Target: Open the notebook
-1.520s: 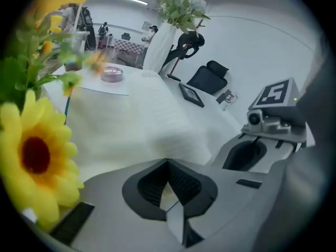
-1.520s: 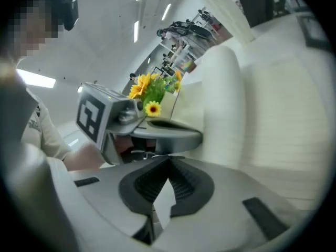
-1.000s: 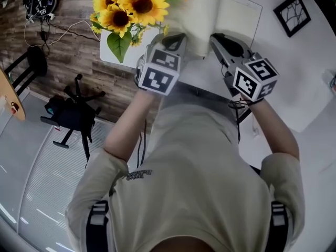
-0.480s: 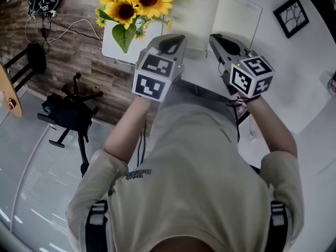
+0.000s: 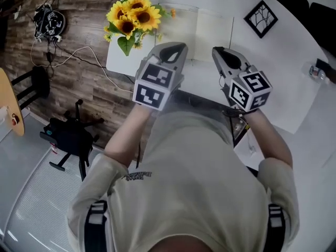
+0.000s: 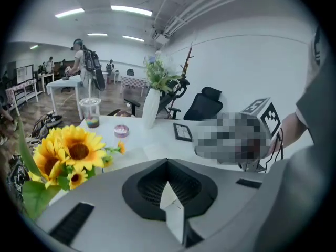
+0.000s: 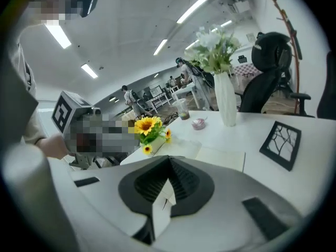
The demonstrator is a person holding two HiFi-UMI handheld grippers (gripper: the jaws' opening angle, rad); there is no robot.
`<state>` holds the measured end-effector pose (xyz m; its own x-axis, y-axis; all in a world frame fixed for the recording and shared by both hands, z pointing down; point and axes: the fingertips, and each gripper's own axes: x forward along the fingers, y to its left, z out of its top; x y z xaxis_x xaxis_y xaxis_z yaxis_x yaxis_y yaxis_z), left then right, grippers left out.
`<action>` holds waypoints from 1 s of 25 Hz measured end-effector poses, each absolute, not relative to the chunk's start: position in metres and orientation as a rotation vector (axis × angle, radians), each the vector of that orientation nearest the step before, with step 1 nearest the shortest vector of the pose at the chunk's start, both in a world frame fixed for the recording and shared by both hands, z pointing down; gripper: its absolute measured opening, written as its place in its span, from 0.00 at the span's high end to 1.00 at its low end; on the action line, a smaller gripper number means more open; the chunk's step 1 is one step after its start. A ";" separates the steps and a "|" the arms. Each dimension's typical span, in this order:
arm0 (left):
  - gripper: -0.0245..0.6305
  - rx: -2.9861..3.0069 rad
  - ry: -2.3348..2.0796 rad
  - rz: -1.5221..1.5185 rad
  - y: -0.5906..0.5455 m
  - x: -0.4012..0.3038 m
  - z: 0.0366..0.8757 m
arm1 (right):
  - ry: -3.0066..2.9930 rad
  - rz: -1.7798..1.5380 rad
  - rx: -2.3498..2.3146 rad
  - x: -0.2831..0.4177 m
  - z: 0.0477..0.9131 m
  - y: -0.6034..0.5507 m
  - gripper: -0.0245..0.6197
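Both grippers hang above the near edge of the white table, touching nothing. The left gripper has its jaws pressed together with nothing between them, and the right gripper is closed and empty too. The notebook lies open on the table just beyond them, with sunflowers at its left and a small black frame at its right.

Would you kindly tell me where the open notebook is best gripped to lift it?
Probably the right-hand page's outer edge, coming from the right: the notebook lies flat and open, the sunflowers crowd its left page, and the table beside its right edge is bare.
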<state>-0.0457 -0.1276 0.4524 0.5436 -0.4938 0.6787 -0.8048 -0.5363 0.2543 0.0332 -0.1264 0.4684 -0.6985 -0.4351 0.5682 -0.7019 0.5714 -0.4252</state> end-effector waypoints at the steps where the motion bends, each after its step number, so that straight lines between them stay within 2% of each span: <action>1: 0.94 2.253 -1.053 0.722 -0.129 -0.042 0.442 | -2.418 0.888 0.941 0.037 0.458 -0.124 0.96; 14: 0.94 2.517 -1.117 0.488 -0.110 0.004 0.334 | -2.634 0.654 1.105 0.061 0.331 -0.095 0.96; 25: 0.94 2.623 -1.282 0.294 -0.080 0.016 0.297 | -2.724 0.515 1.206 0.084 0.302 -0.066 0.96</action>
<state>0.0155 -0.0800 0.2967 0.6027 -0.7520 0.2670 -0.7932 -0.6010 0.0977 0.0837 -0.0658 0.3021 -0.6758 -0.6962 0.2421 -0.7365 0.6249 -0.2589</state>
